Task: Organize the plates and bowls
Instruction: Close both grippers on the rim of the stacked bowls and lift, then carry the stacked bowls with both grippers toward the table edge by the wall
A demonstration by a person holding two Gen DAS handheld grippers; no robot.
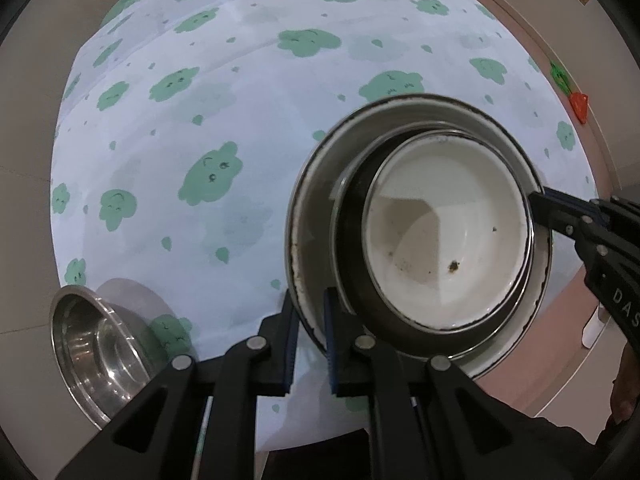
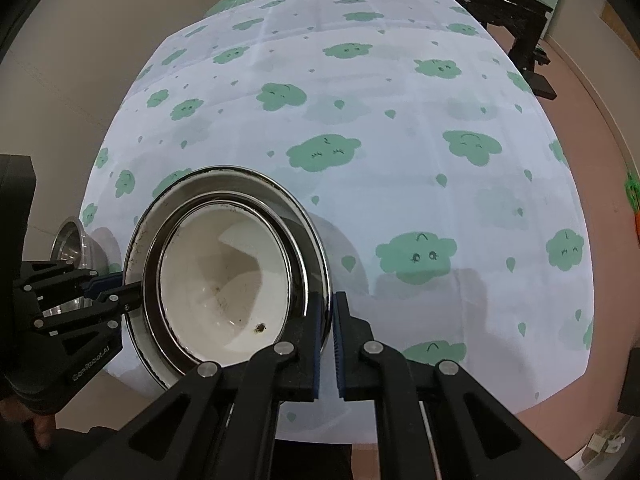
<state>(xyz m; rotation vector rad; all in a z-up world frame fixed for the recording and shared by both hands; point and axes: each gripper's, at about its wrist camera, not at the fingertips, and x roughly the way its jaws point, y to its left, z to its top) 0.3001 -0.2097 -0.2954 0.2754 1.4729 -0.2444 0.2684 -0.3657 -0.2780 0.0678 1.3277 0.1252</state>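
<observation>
Three nested bowls sit near the table's front edge. A large steel outer bowl [image 1: 320,184] [image 2: 260,184] holds a dark-walled steel bowl [image 1: 349,236] and a white bowl [image 1: 448,232] [image 2: 216,272] with brown specks inside. My left gripper [image 1: 308,297] [image 2: 134,285] points down and is shut on the outer bowl's near-left rim. My right gripper [image 2: 329,297] [image 1: 537,199] is shut on the same rim at the opposite side. Whether the stack rests on the cloth or hangs just above it cannot be told.
A single steel bowl [image 1: 96,348] [image 2: 70,240] lies tilted at the table's left front corner. The table [image 2: 400,208] wears a white cloth with green clouds. Dark wooden furniture [image 2: 508,4] stands beyond the far right corner, and an orange and green item [image 1: 579,105] lies on the floor.
</observation>
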